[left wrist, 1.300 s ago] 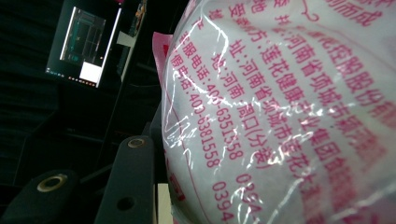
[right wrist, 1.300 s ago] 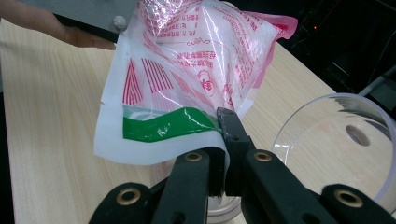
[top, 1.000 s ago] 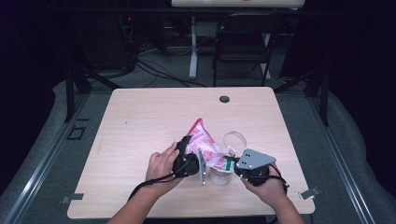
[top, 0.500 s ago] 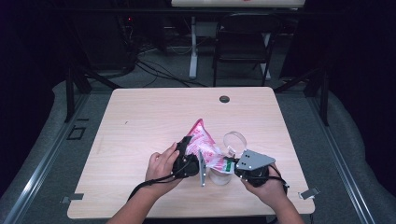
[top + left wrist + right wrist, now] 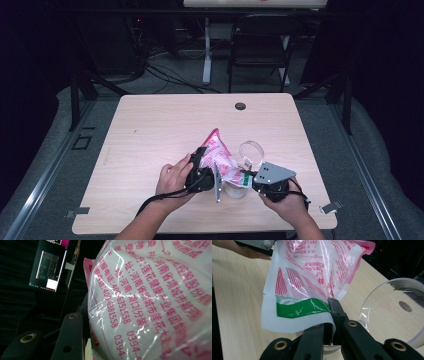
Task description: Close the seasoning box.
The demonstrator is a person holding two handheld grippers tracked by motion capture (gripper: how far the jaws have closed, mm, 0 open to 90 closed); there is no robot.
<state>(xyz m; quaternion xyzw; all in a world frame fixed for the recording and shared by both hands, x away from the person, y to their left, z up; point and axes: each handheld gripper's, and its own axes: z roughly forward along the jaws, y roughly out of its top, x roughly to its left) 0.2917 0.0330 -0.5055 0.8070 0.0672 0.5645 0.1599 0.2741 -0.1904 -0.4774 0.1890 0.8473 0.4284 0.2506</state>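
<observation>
The bag, pink-printed, is hanging over the tabletop between the left gripper and right gripper in the high view, a clear cup standing just beside it. In the left gripper view, the bag is bulging against one finger; the fingers are clasping its body. In the right gripper view, the fingers are pinching the bag's lower edge, the cup lying alongside.

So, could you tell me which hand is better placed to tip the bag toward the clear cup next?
Probably the left: its tongs hold the full body of the bag. The right tongs only pinch its lower edge beside the clear cup.
</observation>
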